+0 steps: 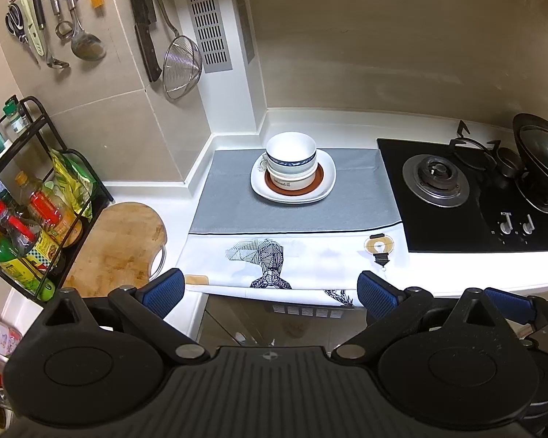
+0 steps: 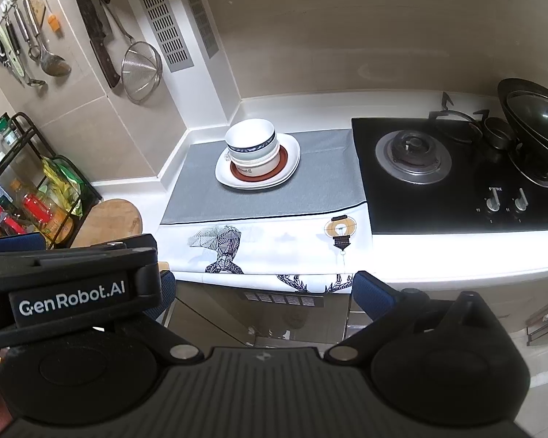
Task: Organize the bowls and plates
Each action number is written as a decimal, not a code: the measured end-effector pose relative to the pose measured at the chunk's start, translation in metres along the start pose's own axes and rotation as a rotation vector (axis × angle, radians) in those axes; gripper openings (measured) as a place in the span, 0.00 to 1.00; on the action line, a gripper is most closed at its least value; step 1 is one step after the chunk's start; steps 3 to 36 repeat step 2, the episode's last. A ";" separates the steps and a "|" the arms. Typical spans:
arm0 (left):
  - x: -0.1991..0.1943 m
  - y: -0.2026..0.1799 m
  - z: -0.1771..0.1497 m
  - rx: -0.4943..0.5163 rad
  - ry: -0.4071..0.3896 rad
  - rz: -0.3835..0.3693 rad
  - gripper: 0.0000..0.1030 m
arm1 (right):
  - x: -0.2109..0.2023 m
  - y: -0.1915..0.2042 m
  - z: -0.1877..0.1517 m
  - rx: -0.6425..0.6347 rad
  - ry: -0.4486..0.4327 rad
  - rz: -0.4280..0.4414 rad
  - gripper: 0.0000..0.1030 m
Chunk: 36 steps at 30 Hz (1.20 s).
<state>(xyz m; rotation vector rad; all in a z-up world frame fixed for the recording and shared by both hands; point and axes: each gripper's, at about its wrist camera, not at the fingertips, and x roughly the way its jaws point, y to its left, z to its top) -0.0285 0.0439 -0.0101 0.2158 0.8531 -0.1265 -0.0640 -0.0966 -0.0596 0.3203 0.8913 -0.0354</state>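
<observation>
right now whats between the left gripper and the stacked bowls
Only the cloth: its white printed strip, then bare grey up to the plates under the bowls. The left wrist view shows it; left gripper jaws are open.
</observation>
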 end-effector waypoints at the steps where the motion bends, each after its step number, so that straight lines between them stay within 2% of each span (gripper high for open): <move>1: 0.002 0.002 0.000 0.000 0.000 -0.002 0.98 | 0.002 0.002 0.000 -0.002 0.000 -0.002 1.00; 36: 0.005 0.004 0.001 -0.002 0.002 -0.006 0.98 | 0.004 0.004 0.001 -0.004 0.002 -0.004 1.00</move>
